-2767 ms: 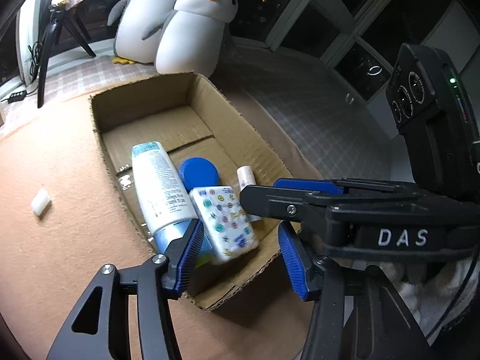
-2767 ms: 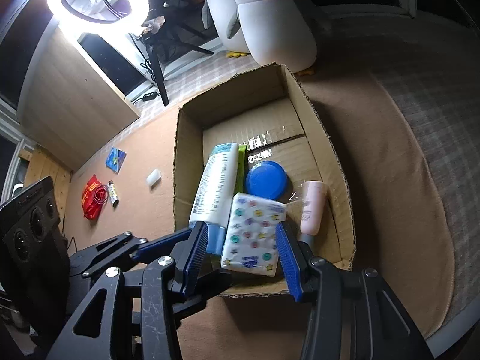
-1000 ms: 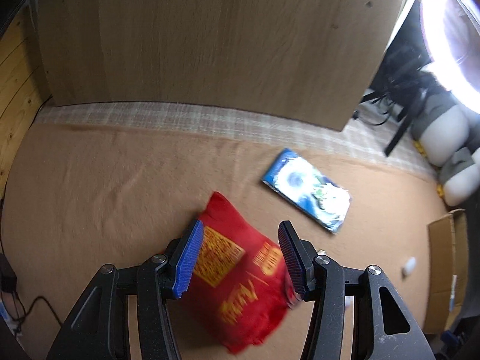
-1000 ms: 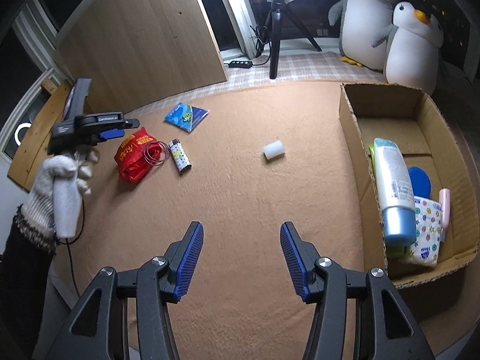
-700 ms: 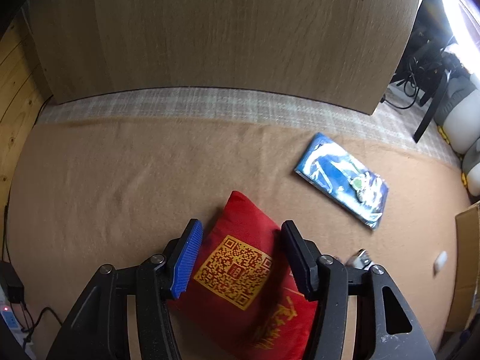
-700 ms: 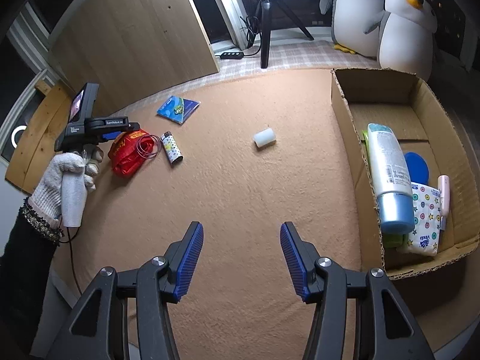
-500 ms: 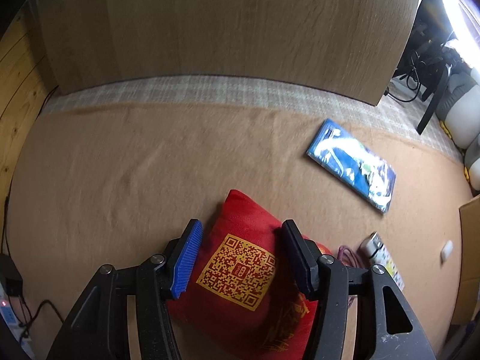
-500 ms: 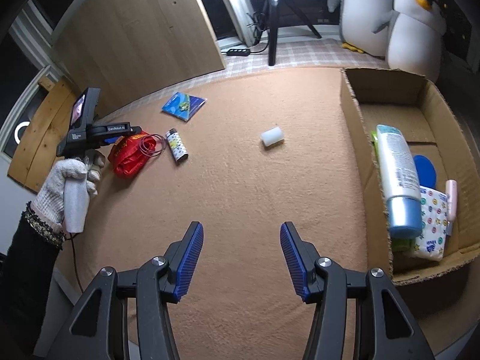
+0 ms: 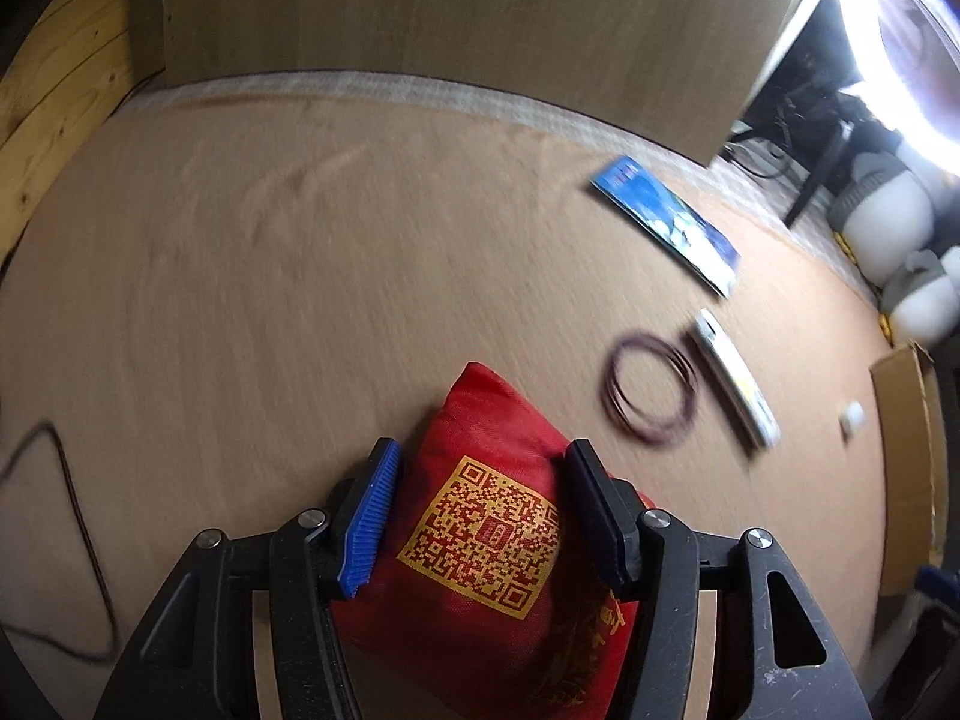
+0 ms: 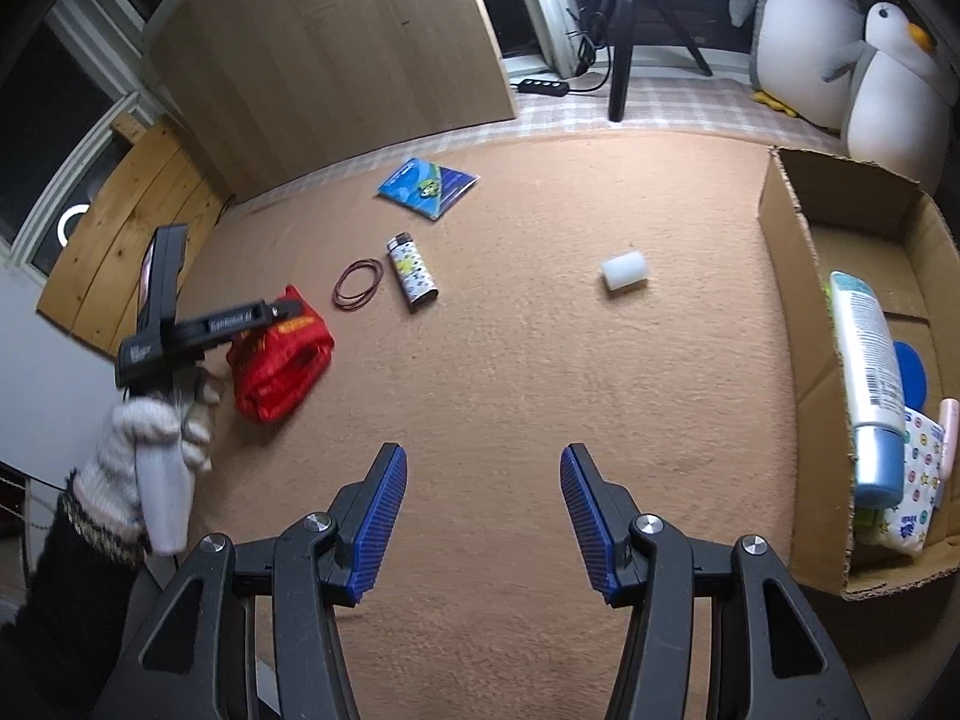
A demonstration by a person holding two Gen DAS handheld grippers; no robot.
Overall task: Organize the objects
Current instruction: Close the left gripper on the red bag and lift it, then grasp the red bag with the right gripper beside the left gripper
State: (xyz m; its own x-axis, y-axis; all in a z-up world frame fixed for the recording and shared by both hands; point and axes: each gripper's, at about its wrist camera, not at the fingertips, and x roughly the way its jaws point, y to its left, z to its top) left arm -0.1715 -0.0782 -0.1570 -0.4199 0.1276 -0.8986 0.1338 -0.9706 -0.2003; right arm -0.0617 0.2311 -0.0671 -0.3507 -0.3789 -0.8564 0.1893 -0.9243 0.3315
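Note:
A red drawstring bag with a gold QR print lies on the tan carpet. My left gripper points down over it, and the bag's near end sits between the open fingers, close to both pads. In the right wrist view a gloved hand holds that gripper over the red bag. My right gripper hangs open above bare carpet with nothing between its fingers. Beyond the bag lie a loop of rubber bands, a patterned lighter and a blue packet.
A cardboard box at the right holds a lotion bottle, a blue lid and a tissue pack. A small white roll lies mid-carpet. A wooden board, a tripod and plush penguins line the back.
My left gripper has swung from the box to the red bag, then sunk over it so the bag sits deeper between the fingers. The right gripper has backed off the box and now barely moves.

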